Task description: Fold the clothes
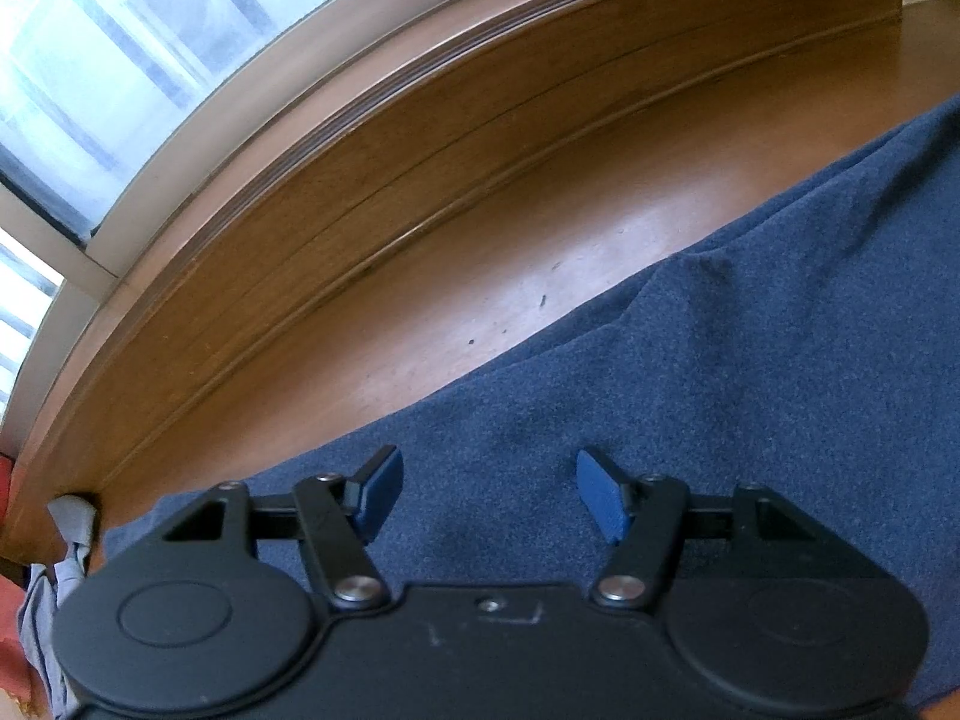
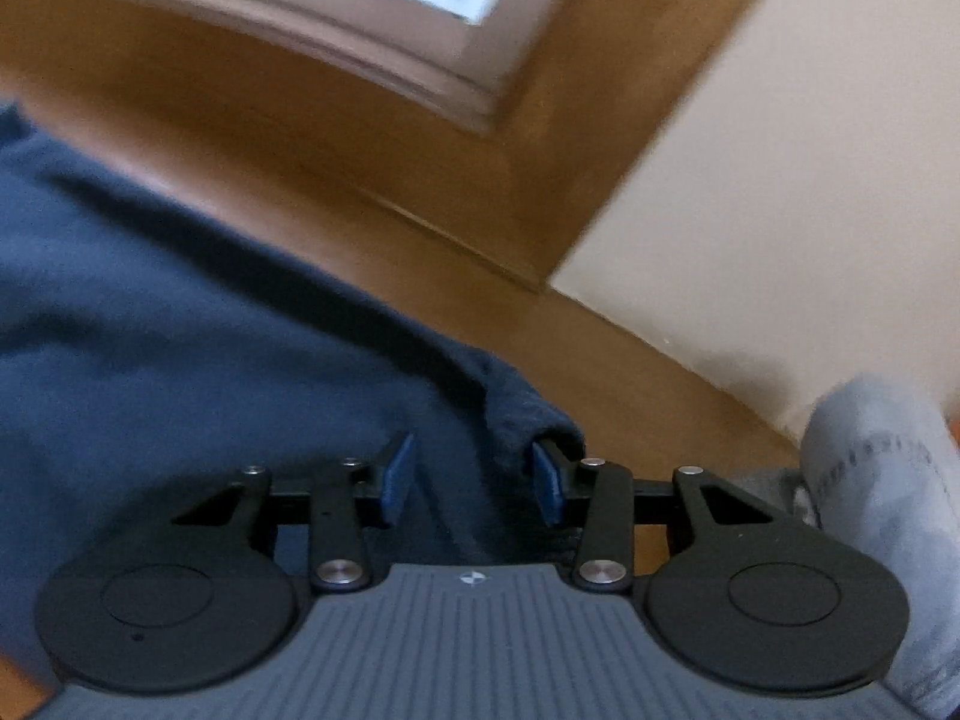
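My left tongs [image 1: 489, 495] stand apart, blue pads wide, hovering over the dark blue knit garment [image 1: 690, 396]. Nothing is between the pads, only flat cloth beneath them; whether the tips touch the fabric I cannot tell.

My right tongs [image 2: 474, 480] are about half open, with a rolled, bunched edge of the same blue garment [image 2: 180, 330] running up between the pads. The right-hand pad [image 2: 549, 489] sits against the underside of that fold; the left-hand pad [image 2: 399, 480] shows a gap to the cloth, so I read no clamp. That view is motion-blurred, so contact is uncertain.

The garment lies spread on the brown wooden tabletop [image 1: 480, 276], covering the near part of it, its far edge running diagonally across the wood. The tabletop backs onto a wooden window sill [image 1: 420, 138] with a pale window frame above.

In the right view a grey fabric piece [image 2: 870, 480] sits just beside the right tongs' body at the edge, near the cream wall [image 2: 780, 210]. In the left view, a grey cloth strip [image 1: 72, 528] hangs at the tabletop's left corner.
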Demonstrator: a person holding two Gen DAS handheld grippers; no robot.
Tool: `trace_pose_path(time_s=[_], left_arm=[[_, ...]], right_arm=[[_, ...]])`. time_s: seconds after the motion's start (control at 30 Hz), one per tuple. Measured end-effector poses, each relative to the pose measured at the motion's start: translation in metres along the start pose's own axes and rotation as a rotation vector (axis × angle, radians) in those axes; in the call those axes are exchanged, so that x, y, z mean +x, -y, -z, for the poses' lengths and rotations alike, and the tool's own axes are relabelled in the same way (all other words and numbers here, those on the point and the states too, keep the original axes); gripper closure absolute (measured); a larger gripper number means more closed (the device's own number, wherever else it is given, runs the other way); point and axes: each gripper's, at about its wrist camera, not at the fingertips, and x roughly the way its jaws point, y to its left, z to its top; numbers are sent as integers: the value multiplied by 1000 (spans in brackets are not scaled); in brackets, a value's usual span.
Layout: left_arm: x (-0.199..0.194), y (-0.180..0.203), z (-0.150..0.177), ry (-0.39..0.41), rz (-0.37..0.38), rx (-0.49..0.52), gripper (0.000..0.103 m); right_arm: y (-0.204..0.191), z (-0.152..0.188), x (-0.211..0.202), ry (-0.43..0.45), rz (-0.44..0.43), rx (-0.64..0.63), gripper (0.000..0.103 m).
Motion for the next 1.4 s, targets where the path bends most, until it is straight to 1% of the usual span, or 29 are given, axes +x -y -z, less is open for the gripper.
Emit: trace_pose_path(time_s=[0.07, 0.13, 0.17, 0.2, 0.3, 0.37, 0.4, 0.43, 0.47, 0.5, 0.57, 0.63, 0.7, 0.8, 0.87, 0.93, 0.97, 1.03, 1.07, 1.1, 1.17, 1.2, 1.23, 1.27, 1.37, 1.4], left_arm=[[0, 1, 0, 0, -2, 2, 41], [1, 1, -1, -1, -7, 3, 40], [1, 1, -1, -1, -8, 3, 39], [1, 1, -1, -2, -10, 2, 39], [2, 2, -1, -3, -17, 7, 38], [2, 4, -2, -3, -23, 12, 38], [2, 4, -2, -2, -25, 16, 38], [2, 5, -1, -2, -29, 17, 38], [2, 6, -1, -2, -32, 19, 38], [14, -1, -2, 24, -9, 64, 38], [37, -16, -5, 77, 37, 157, 38], [37, -15, -6, 76, 37, 149, 37], [36, -13, -6, 78, 35, 147, 37], [33, -6, -7, 84, 26, 167, 37], [29, -4, -7, 86, 25, 183, 37], [23, -6, -7, 100, 28, 201, 37], [19, -10, -7, 115, 35, 198, 37], [11, -18, -8, 145, 49, 192, 37], [9, -22, -10, 155, 50, 180, 37], [7, -25, -12, 162, 46, 164, 38], [4, -28, -14, 163, 38, 121, 38], [3, -28, -14, 160, 35, 99, 38], [2, -26, -12, 151, 31, 74, 38], [0, -25, -9, 138, 28, 55, 38], [-5, -24, 5, 101, 22, 2, 38], [-7, -25, 11, 91, 21, -11, 38]], right_arm=[[15, 0, 0, 4, 27, 63, 55], [30, 2, 1, 12, 50, 130, 41], [37, 3, 4, 11, 46, 160, 40], [42, 4, 9, 4, 30, 188, 38], [57, 8, 25, -17, -20, 271, 38], [64, 11, 38, -37, -92, 331, 38], [65, 12, 41, -30, -109, 352, 42], [66, 13, 41, -14, -113, 371, 55], [67, 13, 42, 2, -118, 390, 62], [68, 13, 39, 16, -117, 404, 70], [70, 13, 25, 38, -104, 421, 74], [73, 11, 10, 28, -79, 433, 76], [72, 7, 10, -23, -56, 398, 76], [59, 2, 30, -110, -10, 280, 75], [53, -2, 45, -158, 13, 251, 73], [53, -11, 45, -172, 43, 253, 68], [51, -17, 38, -158, 69, 247, 59], [42, -32, 16, -89, 146, 183, 41], [35, -41, 5, -51, 168, 143, 39], [27, -49, -5, -15, 173, 101, 38], [7, -69, -16, 25, 132, 42, 38], [-3, -78, -19, 37, 97, 26, 38], [-15, -84, -23, 46, 43, 32, 38], [-28, -90, -26, 54, -22, 51, 38], [-70, -98, -34, 61, -292, 100, 38], [-86, -99, -37, 52, -369, 101, 38]])
